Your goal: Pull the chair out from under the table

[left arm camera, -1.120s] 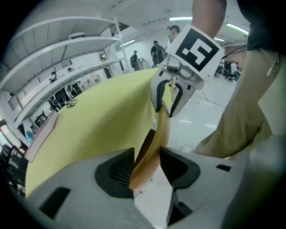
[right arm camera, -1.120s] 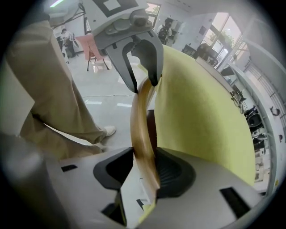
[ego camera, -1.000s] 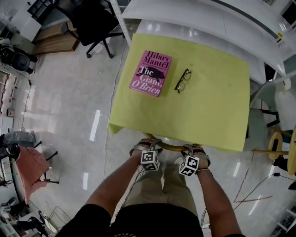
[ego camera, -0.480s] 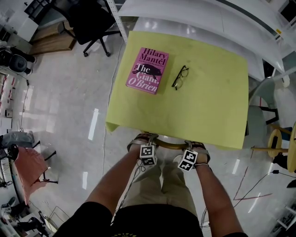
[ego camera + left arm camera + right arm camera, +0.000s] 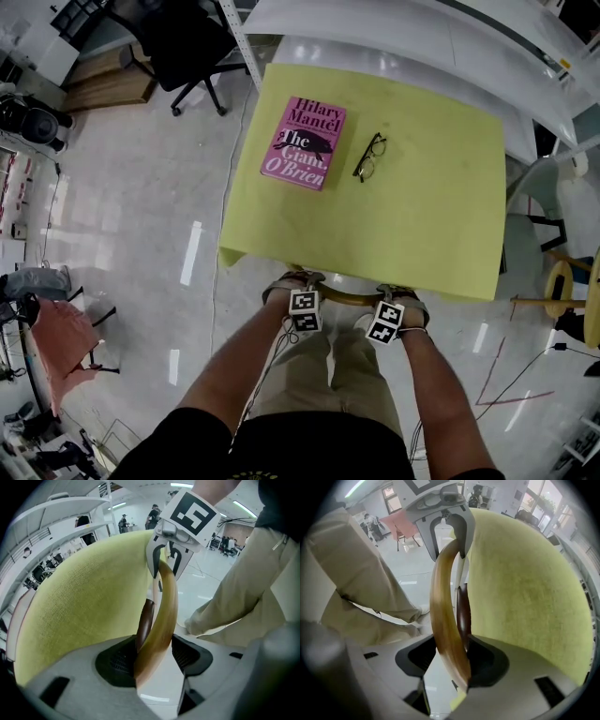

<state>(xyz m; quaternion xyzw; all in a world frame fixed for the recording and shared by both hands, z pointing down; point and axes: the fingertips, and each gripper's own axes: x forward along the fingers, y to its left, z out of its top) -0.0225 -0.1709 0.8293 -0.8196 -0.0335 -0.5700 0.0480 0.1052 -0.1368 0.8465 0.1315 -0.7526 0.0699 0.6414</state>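
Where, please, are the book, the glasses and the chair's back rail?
book (image 5: 303, 142): head view, middle of its pink cover.
glasses (image 5: 368, 159): head view, the frame's bridge.
chair's back rail (image 5: 165, 611): left gripper view, curved wooden top.

The left gripper (image 5: 154, 654) straddles the chair's curved wooden top rail (image 5: 165, 604); its jaws have just been opening, with a gap on the rail's right; the right gripper (image 5: 164, 557) sits at the rail's far end; yellow-green tablecloth (image 5: 84, 602) lies left of the rail; khaki trousers (image 5: 243, 583) show right of it.

Yellow-green tablecloth (image 5: 422, 216) up top, carrying a pink book (image 5: 303, 143) lettered in black and black-framed glasses (image 5: 369, 157). The chair's curved rail (image 5: 164, 616) was honey-tan wood, the trousers (image 5: 328, 375) khaki.
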